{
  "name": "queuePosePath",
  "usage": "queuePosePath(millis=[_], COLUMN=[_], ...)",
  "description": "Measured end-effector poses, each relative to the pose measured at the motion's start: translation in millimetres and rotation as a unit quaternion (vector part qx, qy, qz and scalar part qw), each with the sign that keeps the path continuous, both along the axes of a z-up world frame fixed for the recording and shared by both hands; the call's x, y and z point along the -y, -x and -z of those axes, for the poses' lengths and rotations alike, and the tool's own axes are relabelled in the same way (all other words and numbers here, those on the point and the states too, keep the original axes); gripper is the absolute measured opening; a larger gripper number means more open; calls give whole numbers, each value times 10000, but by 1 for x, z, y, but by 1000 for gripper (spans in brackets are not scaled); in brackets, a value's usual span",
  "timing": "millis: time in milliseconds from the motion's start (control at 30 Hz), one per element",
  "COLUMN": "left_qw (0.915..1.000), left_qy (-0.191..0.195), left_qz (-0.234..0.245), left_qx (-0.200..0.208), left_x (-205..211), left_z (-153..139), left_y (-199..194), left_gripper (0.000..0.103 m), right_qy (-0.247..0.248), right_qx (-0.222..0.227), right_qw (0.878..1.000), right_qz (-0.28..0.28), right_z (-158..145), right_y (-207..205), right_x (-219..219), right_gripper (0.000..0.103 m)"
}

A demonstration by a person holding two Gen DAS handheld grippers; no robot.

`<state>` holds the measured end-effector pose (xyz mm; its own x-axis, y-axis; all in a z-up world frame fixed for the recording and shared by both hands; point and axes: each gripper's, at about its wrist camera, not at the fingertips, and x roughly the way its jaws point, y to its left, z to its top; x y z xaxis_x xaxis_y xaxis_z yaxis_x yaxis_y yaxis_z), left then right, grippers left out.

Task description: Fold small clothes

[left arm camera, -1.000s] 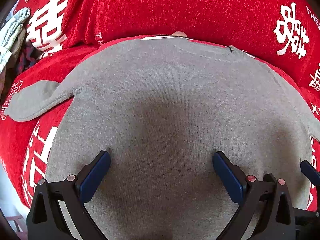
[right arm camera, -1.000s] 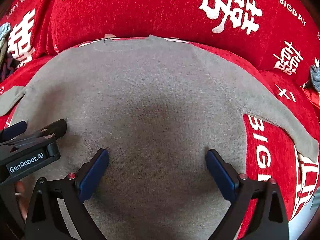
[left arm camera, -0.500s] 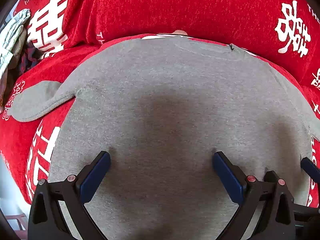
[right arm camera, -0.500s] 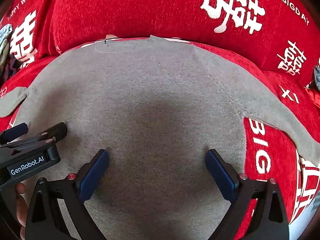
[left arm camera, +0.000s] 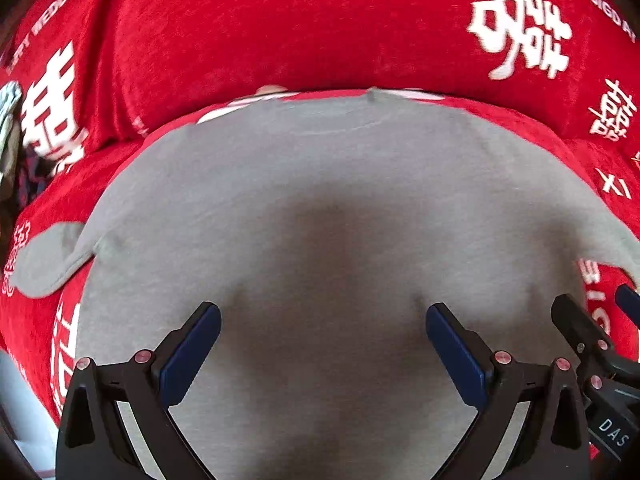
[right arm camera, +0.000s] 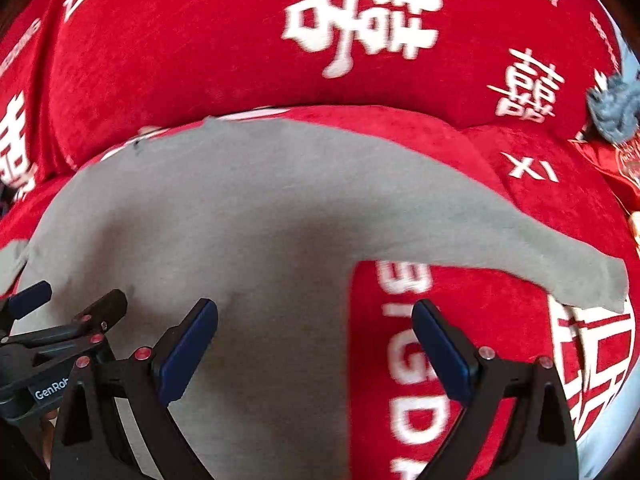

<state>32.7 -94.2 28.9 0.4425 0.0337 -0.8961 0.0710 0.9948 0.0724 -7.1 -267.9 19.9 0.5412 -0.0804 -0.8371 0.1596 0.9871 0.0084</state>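
A small grey long-sleeved top (left arm camera: 312,184) lies flat, neck away from me, on a red cloth. My left gripper (left arm camera: 322,330) is open and empty above the lower middle of its body. My right gripper (right arm camera: 314,326) is open and empty over the top's right side edge, one finger above grey fabric, the other above red cloth. The right sleeve (right arm camera: 540,256) stretches out to the right. The left sleeve (left arm camera: 48,260) lies out to the left. Each gripper shows in the other's view, the right one (left arm camera: 616,320) and the left one (right arm camera: 60,304).
The red cloth (left arm camera: 280,32) with white characters covers the surface and rises at the back. A grey-blue knit item (right arm camera: 616,108) lies at the far right. Pale and dark garments (left arm camera: 10,128) sit at the far left edge.
Both grippers have shifted to the right. The right one now straddles the top's right edge, with the whole right sleeve in view. Both stay open.
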Motion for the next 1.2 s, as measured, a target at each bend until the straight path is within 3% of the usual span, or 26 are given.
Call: queuePosePath(millis=[533,1200], left_qw=[9976,9916], left_qy=[-76,-202], left_qz=[688,1277], left_qx=[35,73], left_x=[106,202], left_z=[-10,-10], left_y=[-15,-15], left_gripper=[103,103], right_qy=[-248,-494], right_qx=[-37,-26], right_qw=[9956,9828], right_qz=[903,1782], right_z=[-5,9], right_y=[12,50], right_x=[108,220], right_gripper=[98,98])
